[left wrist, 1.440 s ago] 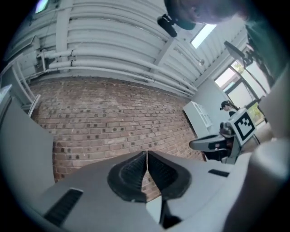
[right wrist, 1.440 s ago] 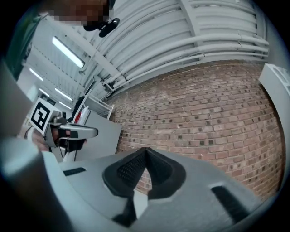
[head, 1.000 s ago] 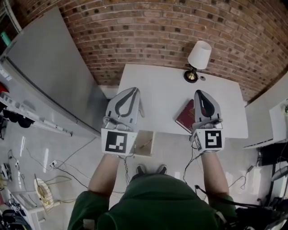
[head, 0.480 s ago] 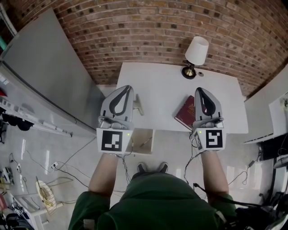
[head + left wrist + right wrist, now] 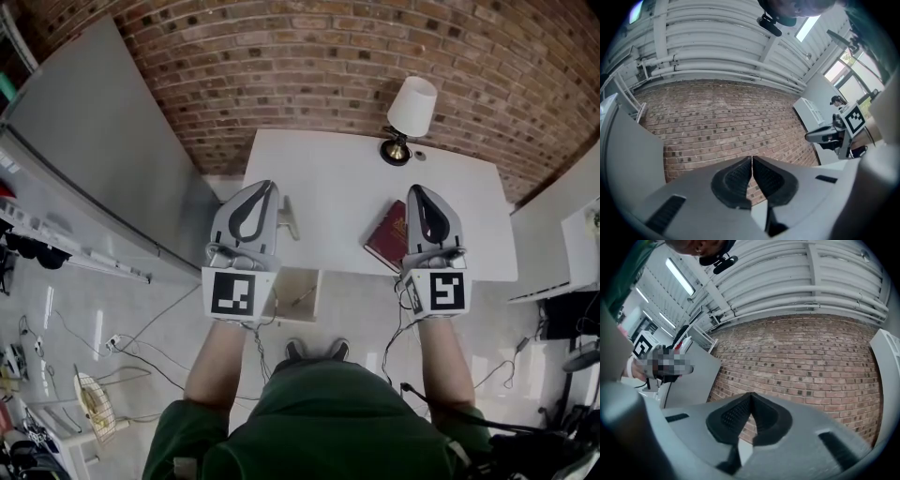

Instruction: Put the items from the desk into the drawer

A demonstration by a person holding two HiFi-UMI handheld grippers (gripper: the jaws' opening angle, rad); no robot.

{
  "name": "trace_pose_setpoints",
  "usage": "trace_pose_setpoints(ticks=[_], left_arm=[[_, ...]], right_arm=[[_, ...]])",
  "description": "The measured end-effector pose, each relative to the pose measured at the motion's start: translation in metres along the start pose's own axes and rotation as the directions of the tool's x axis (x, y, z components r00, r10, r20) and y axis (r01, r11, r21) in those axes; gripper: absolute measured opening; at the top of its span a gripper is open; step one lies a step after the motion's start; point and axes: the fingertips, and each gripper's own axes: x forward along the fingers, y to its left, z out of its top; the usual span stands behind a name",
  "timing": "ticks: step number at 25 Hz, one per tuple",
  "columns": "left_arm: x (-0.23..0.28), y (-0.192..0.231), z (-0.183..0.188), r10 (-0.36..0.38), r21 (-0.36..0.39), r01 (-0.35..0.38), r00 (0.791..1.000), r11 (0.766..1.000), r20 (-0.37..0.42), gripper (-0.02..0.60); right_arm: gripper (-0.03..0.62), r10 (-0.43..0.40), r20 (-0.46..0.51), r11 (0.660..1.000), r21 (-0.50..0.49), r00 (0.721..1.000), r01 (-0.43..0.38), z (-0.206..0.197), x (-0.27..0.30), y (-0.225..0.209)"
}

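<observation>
The white worktop [image 5: 347, 178] spreads beneath me, the drawer [image 5: 292, 286] stands open under my left tongs [image 5: 265, 186], the red book [image 5: 387, 239] lies just beside my right tongs [image 5: 416, 190], and both pairs are pressed together, empty; fetching the book, I judge, needs the right pair parted and lowered.

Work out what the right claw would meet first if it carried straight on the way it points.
Probably the brick wall: the shut right claw aims at it, and its own view shows nothing in between. How far off the wall lies is unclear.
</observation>
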Motion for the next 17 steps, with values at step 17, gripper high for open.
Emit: trace_pose_setpoints(ticks=[17], left_arm=[[0.011, -0.025, -0.002, 0.003, 0.024, -0.003, 1.000, 1.000, -0.017, 0.009]], right_arm=[[0.003, 0.013, 0.021, 1.000, 0.008, 1.000, -0.013, -0.008, -0.006, -0.020]])
